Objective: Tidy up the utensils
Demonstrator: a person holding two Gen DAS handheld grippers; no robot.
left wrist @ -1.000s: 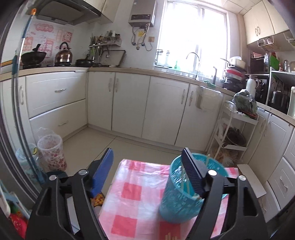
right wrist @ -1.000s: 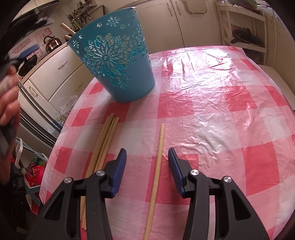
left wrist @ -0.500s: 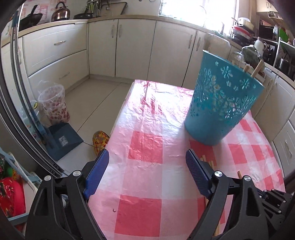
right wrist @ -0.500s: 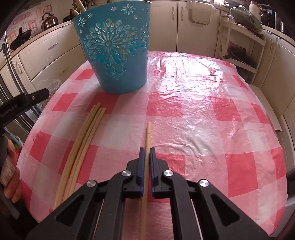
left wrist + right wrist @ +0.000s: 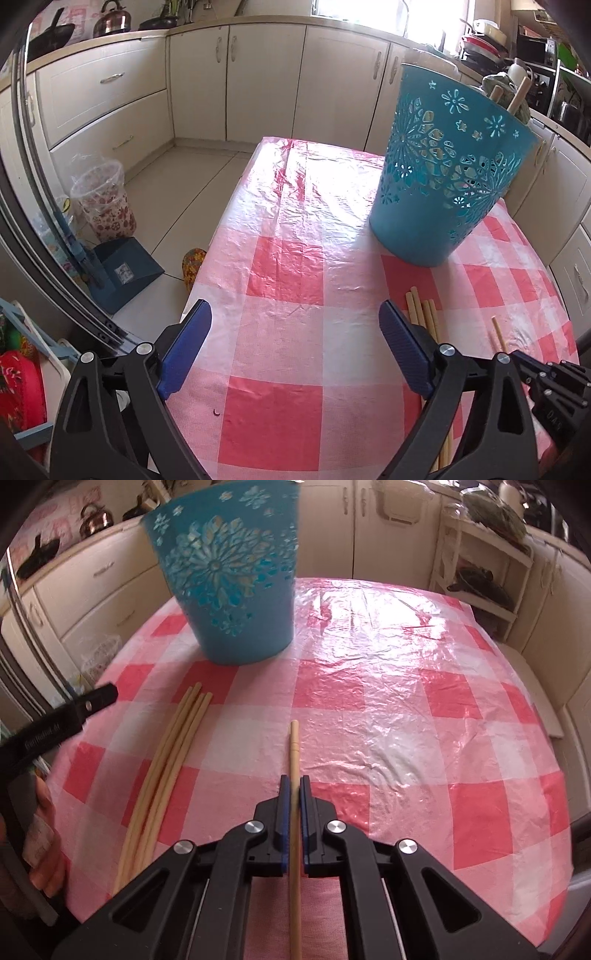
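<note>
My right gripper (image 5: 294, 781) is shut on a single wooden chopstick (image 5: 294, 749) that points toward the teal cut-out basket (image 5: 232, 576). Several more chopsticks (image 5: 168, 760) lie in a bundle on the table to its left. In the left wrist view my left gripper (image 5: 295, 317) is open and empty over the red-checked tablecloth (image 5: 295, 236); the basket (image 5: 447, 177) stands ahead to the right with chopstick ends sticking out of its top (image 5: 517, 96). The bundle's tips (image 5: 423, 310) and the held chopstick (image 5: 498, 334) show by its right finger.
The table's left edge (image 5: 218, 229) drops to the kitchen floor, where a patterned bin (image 5: 105, 206) and a blue dustpan (image 5: 122, 269) stand. Cabinets (image 5: 258, 81) line the walls. A white rack (image 5: 480, 572) stands beyond the table's far right.
My right gripper closed on the single chopstick a second ago and still holds it. My left gripper came down from above the basket and drew back, staying open over the cloth.
</note>
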